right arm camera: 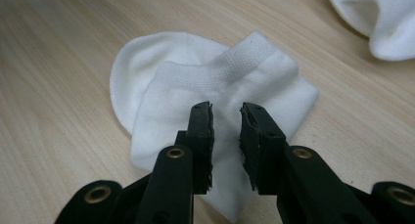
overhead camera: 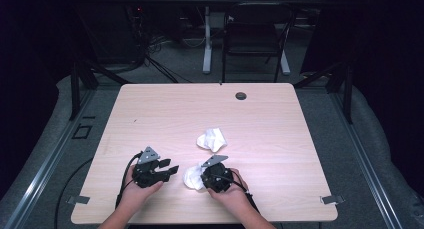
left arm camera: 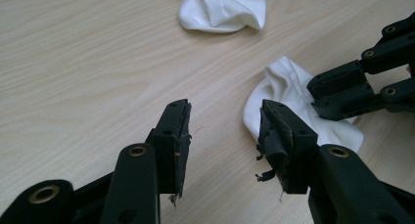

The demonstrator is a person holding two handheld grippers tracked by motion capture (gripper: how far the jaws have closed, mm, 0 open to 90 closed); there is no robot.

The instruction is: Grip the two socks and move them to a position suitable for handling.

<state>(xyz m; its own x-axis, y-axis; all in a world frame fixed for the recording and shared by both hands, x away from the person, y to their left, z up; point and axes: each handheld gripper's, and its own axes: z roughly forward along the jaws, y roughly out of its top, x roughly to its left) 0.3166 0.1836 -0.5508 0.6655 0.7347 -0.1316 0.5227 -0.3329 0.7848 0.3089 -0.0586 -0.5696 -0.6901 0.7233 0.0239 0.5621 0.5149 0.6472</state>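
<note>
Black right gripper (right arm camera: pixel 226 117) hovered low over the folded white cotton sock (right arm camera: pixel 215 116), jaws slightly apart, nothing pinched.
Sock sat at the pale wooden table's (overhead camera: pixel 280 124) near edge, soft and floppy; I'd grab the ribbed cuff. Left gripper (left arm camera: pixel 224 117) was wide open beside it.

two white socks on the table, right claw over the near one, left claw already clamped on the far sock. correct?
Not quite. The left claw is not clamped on the far sock: the left gripper view shows its jaws open over bare table, apart from that sock. The rest holds: two white socks, and the right claw is over the near sock, as the right gripper view shows.
</note>
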